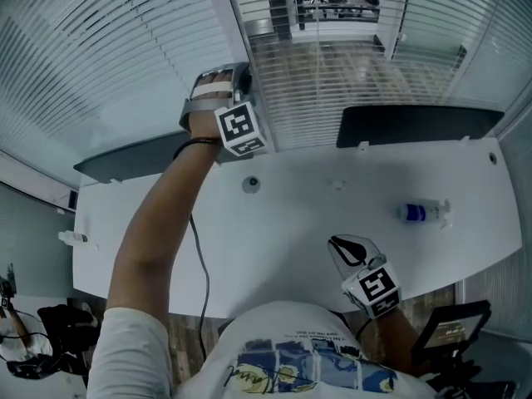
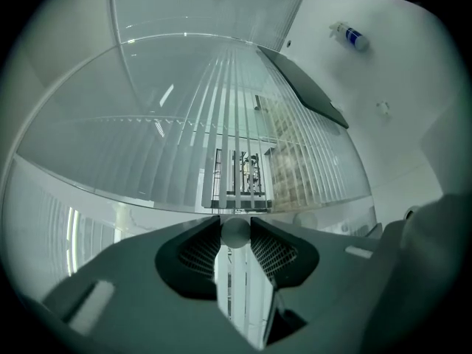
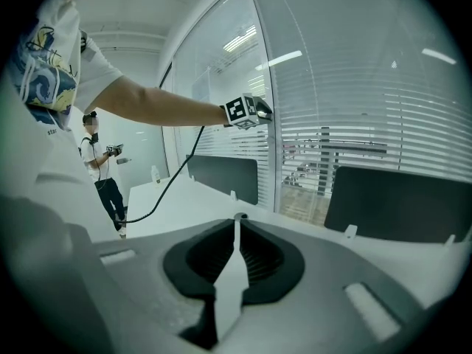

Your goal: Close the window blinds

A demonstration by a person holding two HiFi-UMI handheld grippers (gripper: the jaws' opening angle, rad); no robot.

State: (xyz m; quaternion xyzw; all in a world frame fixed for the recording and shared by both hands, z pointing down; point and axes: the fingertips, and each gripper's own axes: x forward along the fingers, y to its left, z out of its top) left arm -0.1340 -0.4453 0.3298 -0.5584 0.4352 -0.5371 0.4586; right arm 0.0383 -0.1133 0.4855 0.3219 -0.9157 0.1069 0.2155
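The window blinds (image 1: 332,81) hang behind glass past the desk, their slats open enough that a room and a wooden floor show through. My left gripper (image 1: 239,81) is held up at the window frame post (image 1: 229,23) between two panes. In the left gripper view a small round grey knob (image 2: 235,231) sits between the jaw tips of the left gripper (image 2: 235,233), and both pads touch it. My right gripper (image 1: 353,252) rests low over the near edge of the desk. Its jaws (image 3: 236,223) stand together with nothing between them.
A white desk (image 1: 291,223) runs under the window, with a small bottle (image 1: 422,213) at the right and a round grommet (image 1: 251,184). Dark divider screens (image 1: 416,125) stand along its far edge. A cable (image 1: 199,256) hangs from my left arm. Another person (image 3: 99,175) stands far off.
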